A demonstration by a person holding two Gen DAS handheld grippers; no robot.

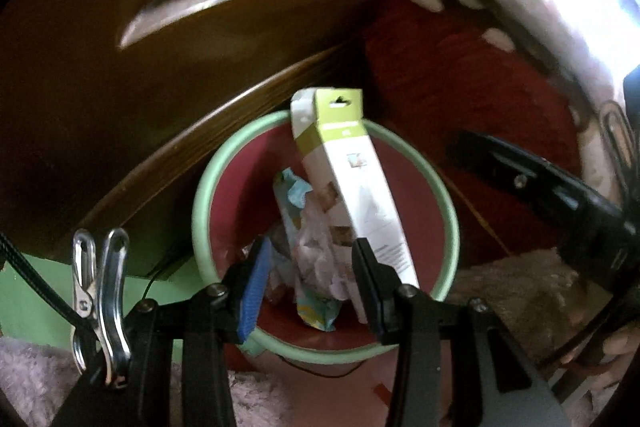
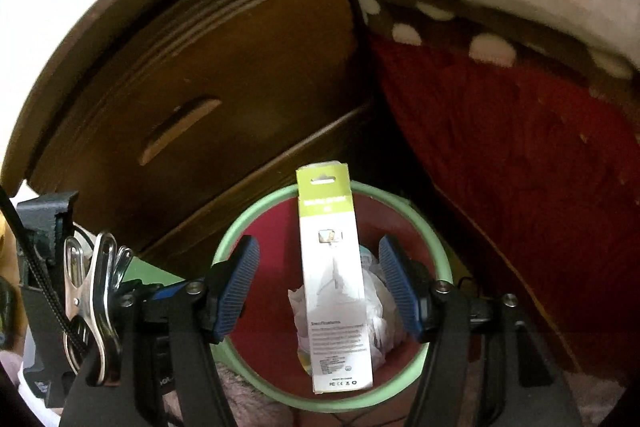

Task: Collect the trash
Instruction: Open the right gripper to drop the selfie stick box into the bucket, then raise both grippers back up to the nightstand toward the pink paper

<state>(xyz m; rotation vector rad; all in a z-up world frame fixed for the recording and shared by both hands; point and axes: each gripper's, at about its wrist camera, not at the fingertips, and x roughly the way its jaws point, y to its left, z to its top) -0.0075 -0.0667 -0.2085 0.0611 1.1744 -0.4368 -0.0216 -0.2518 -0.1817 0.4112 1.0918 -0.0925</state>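
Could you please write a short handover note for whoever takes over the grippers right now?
Right gripper: open, pads clear on both sides of the long white-and-green box.
Left gripper: open above the bin, holding nothing.
The box stands tilted in the green-rimmed bin, its top poking above the rim. Crumpled wrappers lie in the bin.
Done: box and wrappers are in the bin.
Left: draw both grippers back and look for more trash; none shows in these views.

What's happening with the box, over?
Right gripper open, clear of tall white-green cardboard box. Box leaning in green-rimmed red bin. Left gripper empty. Nothing blocking.
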